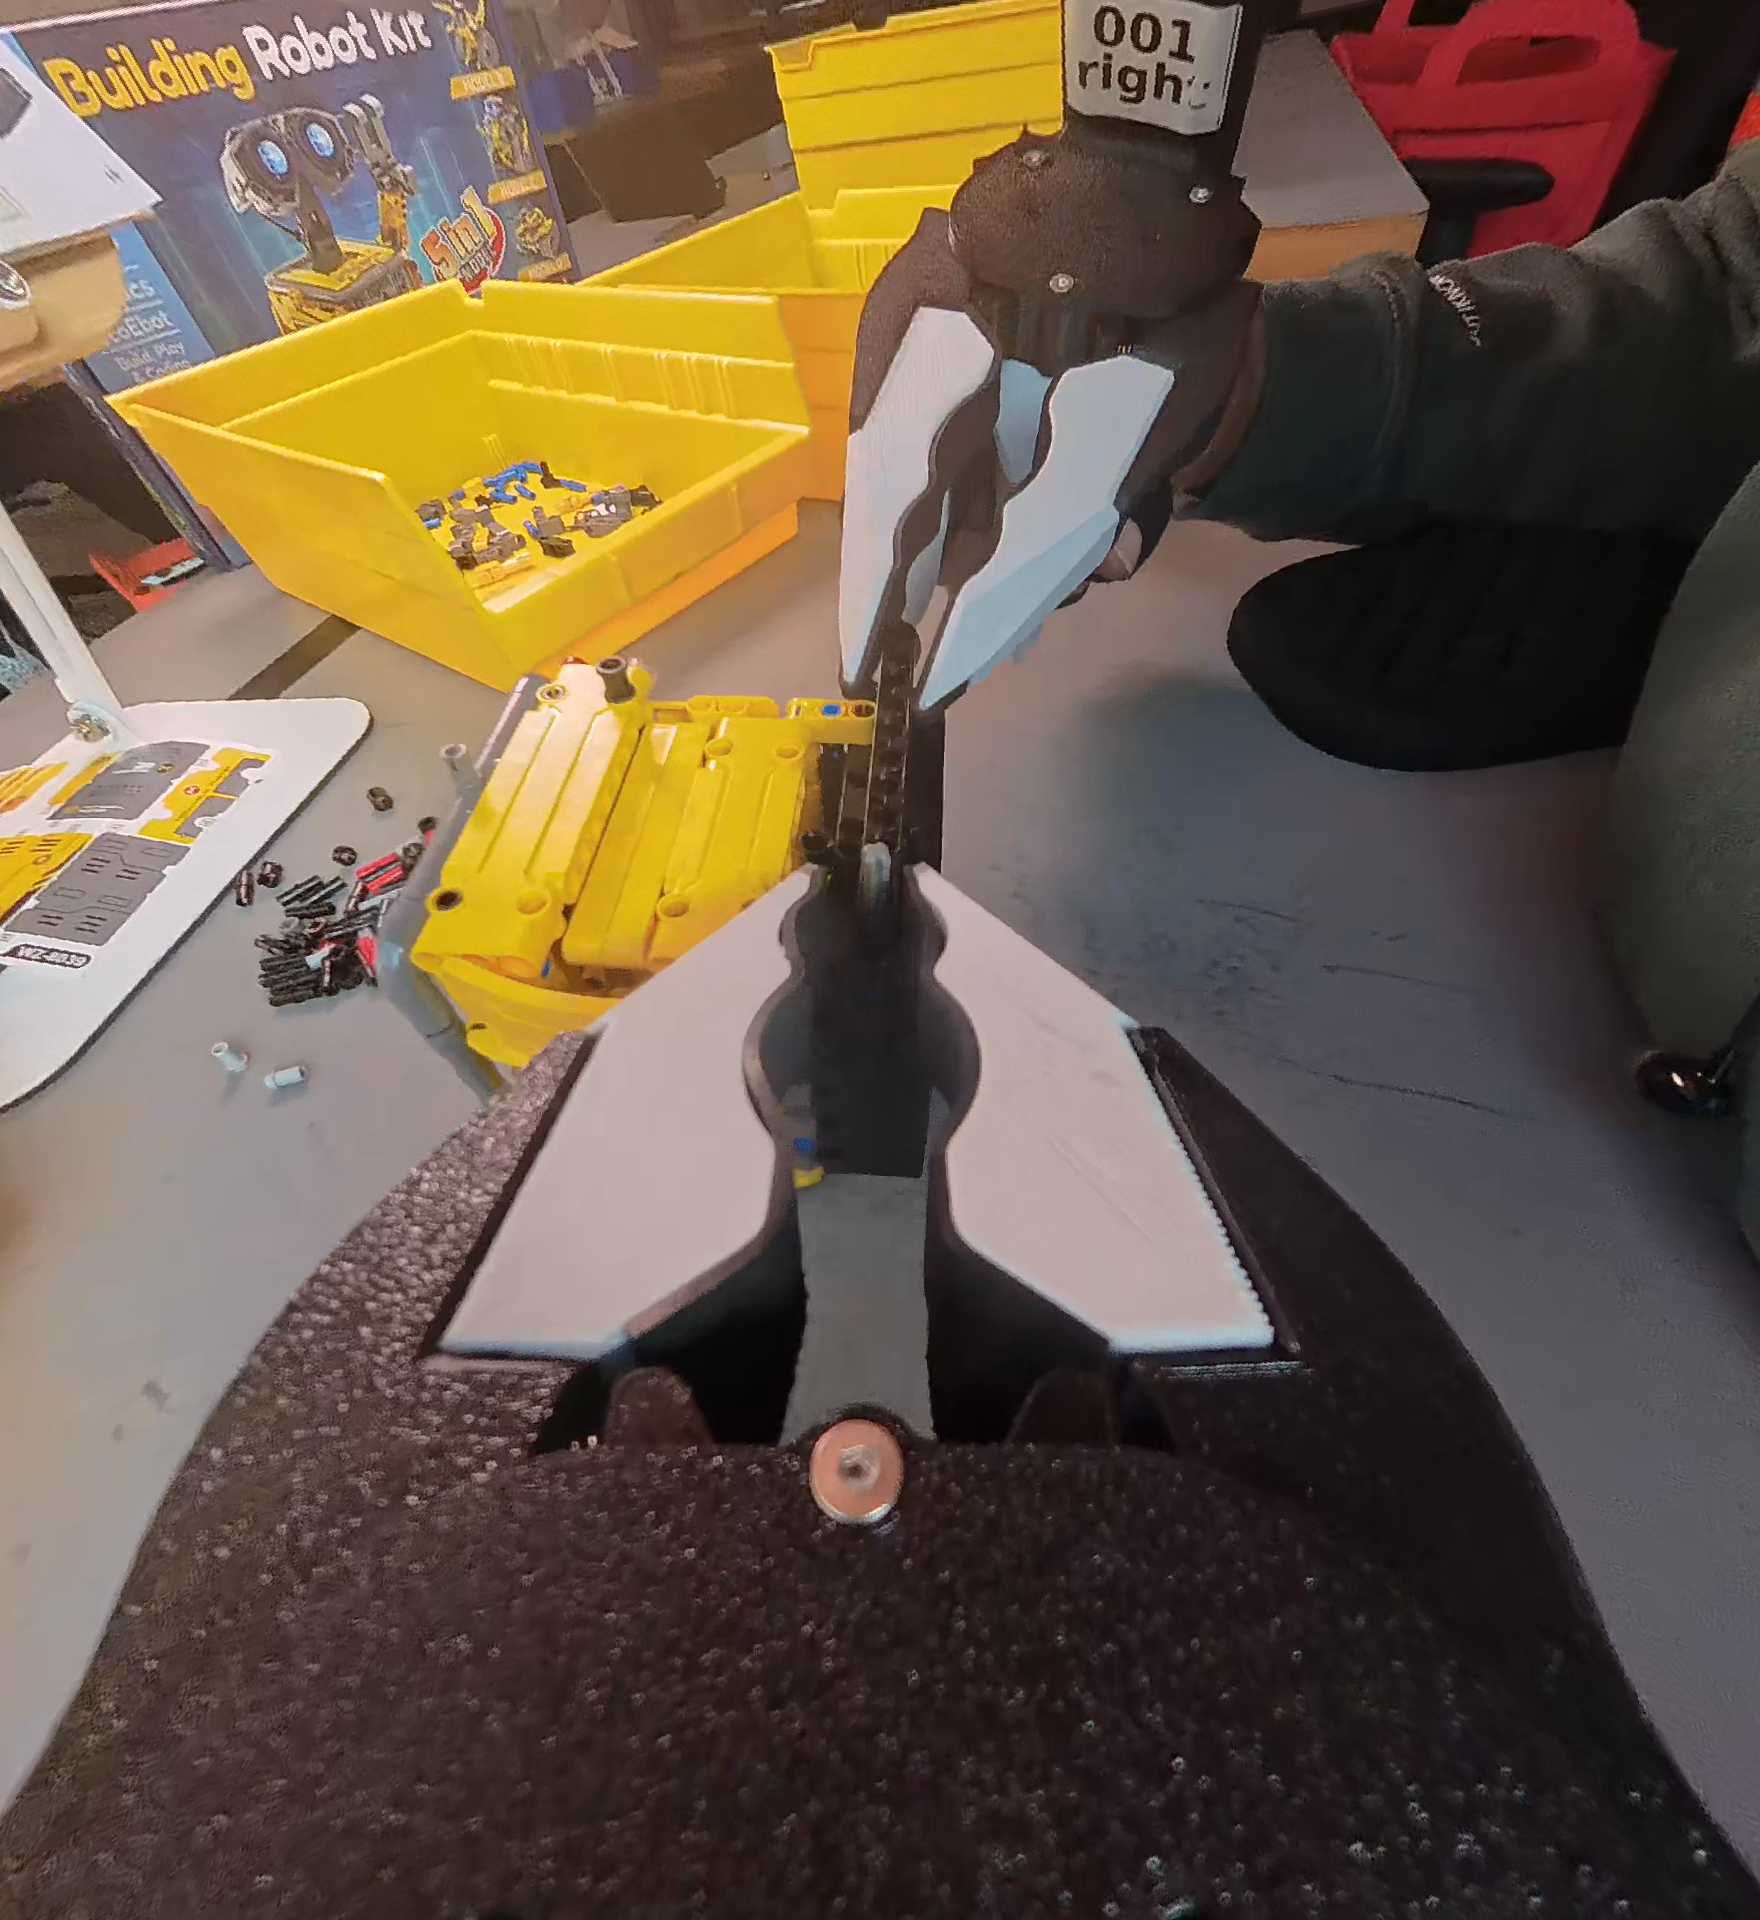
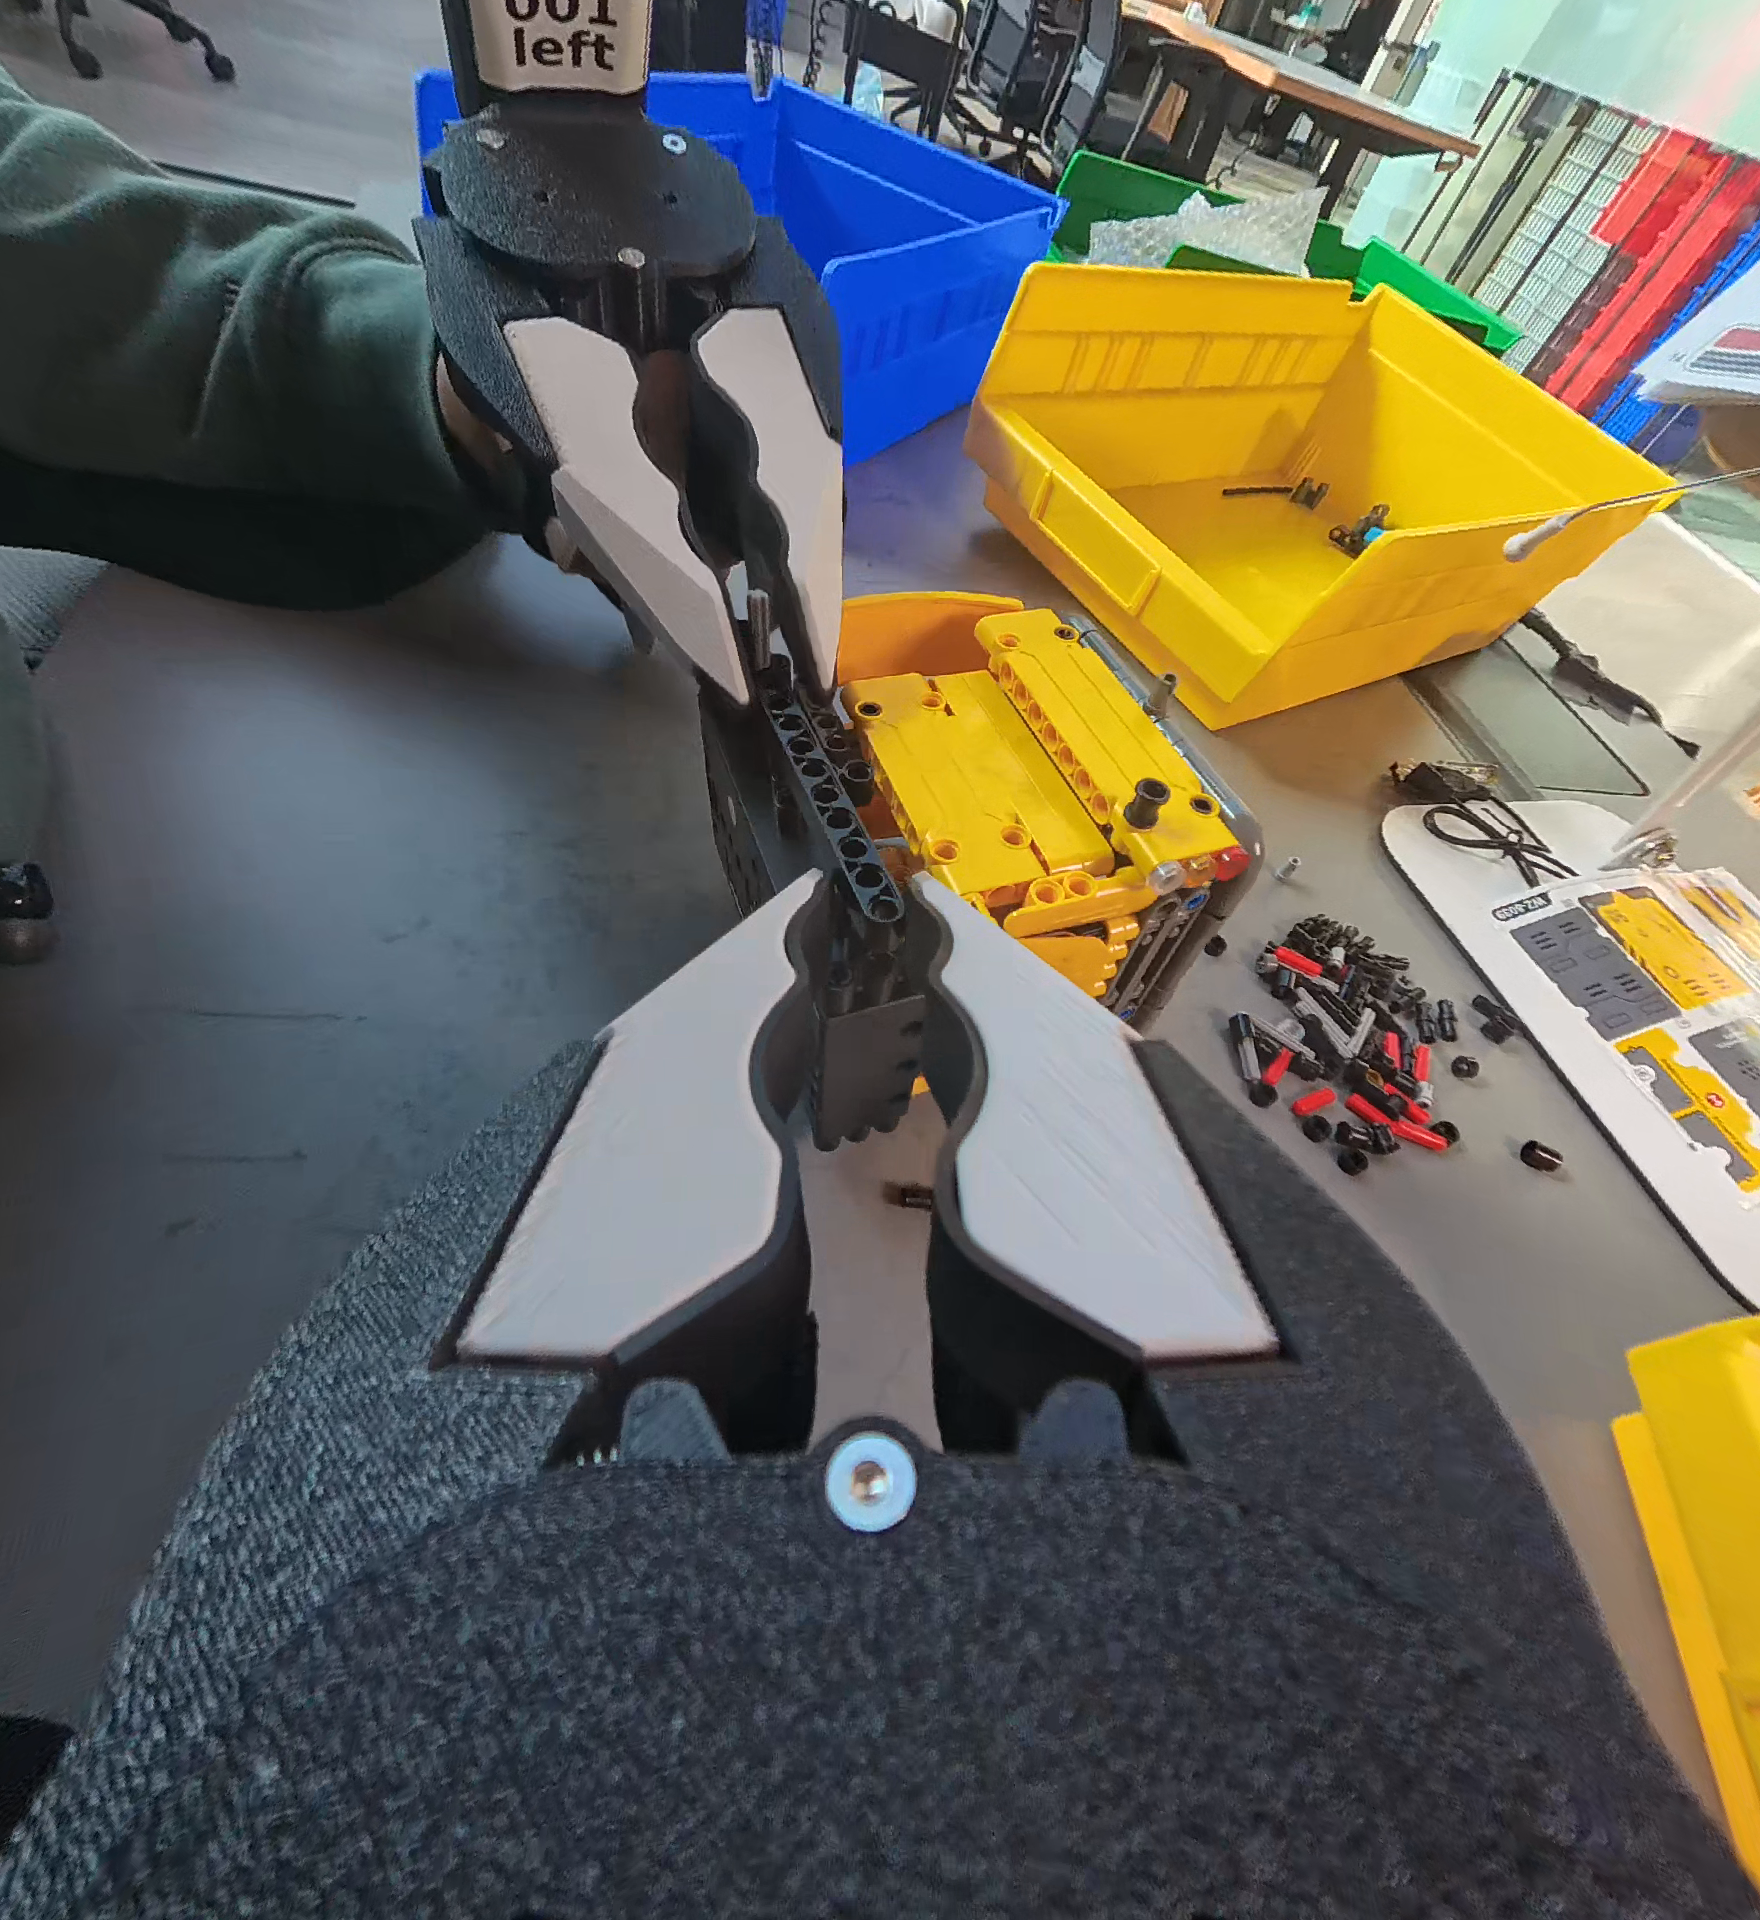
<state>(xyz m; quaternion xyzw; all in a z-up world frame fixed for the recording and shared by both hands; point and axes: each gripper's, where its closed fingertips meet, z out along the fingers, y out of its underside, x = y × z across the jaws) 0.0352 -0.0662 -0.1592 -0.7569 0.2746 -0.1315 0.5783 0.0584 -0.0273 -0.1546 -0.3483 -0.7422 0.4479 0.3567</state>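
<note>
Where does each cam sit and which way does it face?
Left wrist view: on the left tool, looking along its fingers at the black beam on the yellow model; right tool and a sleeve opposite.
Right wrist view: on the right tool, facing back; left tool opposite.
Shared: beam, model, loose pins, instruction sheet.

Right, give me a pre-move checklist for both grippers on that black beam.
1. Left gripper closed on one end of the black beam: ok.
2. Right gripper closed on the other end: ok.
3. Beam lined up along the yellow model: ok.
4. Beam fully seated on the model: cannot tell, the joint is hidden.
5. Loose pins lie apart from both grippers: ok.
6. Grey table beside the beam free of parts: ok.
</note>
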